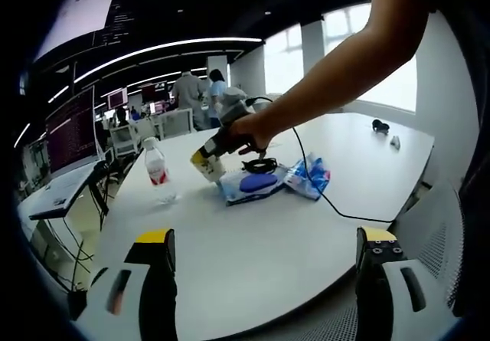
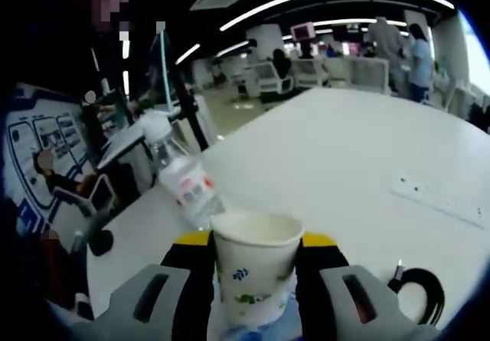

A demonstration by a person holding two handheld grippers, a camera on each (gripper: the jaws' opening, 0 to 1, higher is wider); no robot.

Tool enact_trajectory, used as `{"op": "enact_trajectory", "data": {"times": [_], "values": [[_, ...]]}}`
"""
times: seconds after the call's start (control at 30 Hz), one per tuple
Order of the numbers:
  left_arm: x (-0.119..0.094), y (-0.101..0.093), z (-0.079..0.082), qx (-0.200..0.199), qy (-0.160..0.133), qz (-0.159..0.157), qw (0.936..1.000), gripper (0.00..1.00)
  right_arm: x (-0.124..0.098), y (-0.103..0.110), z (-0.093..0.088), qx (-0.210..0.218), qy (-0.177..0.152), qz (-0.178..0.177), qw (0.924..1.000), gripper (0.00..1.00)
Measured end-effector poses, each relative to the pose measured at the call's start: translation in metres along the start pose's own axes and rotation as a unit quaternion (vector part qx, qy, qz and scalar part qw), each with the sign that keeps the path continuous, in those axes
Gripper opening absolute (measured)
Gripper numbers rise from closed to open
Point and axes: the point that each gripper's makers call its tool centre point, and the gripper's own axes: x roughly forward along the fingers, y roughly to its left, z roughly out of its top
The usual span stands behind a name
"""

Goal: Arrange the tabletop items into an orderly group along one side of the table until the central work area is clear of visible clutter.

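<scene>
Ceiling strip lights (image 1: 164, 47) glare; windows (image 1: 383, 73) blown out; fisheye edges warped, dark; near cup (image 2: 255, 268) soft.

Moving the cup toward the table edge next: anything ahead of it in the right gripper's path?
Yes. The right gripper holds the paper cup, and the water bottle stands just beyond it, to the left. White table ahead is bare.

A wide bare stretch of white table (image 1: 253, 257) is left open between the left gripper (image 1: 264, 253) and the clutter. Farther in, the way is barred by a bottle (image 1: 158, 169), blue packets (image 1: 276, 180), a black cable (image 1: 321, 191) and the person's arm (image 1: 329, 80). Past the cup (image 2: 255, 268) held in the right gripper (image 2: 255, 280), the bottle stands close; the tabletop beyond lies open up to a power strip (image 2: 436, 195).
</scene>
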Motion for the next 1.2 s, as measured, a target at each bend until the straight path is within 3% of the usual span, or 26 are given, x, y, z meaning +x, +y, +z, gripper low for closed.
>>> {"op": "enact_trajectory", "data": {"times": [0.3, 0.47, 1.2], "values": [[0.0, 0.001, 0.0, 0.0, -0.002, 0.002, 1.0, 0.98, 0.016, 0.016, 0.002, -0.018, -0.001, 0.01, 0.9998, 0.38], [-0.001, 0.002, -0.002, -0.002, -0.002, 0.004, 1.0, 0.98, 0.027, 0.01, 0.004, -0.025, 0.002, 0.006, 0.9997, 0.37], [0.0, 0.004, -0.004, -0.007, 0.001, 0.008, 0.9999, 0.96, 0.067, -0.001, 0.021, 0.013, -0.048, -0.014, 0.9987, 0.37]]}}
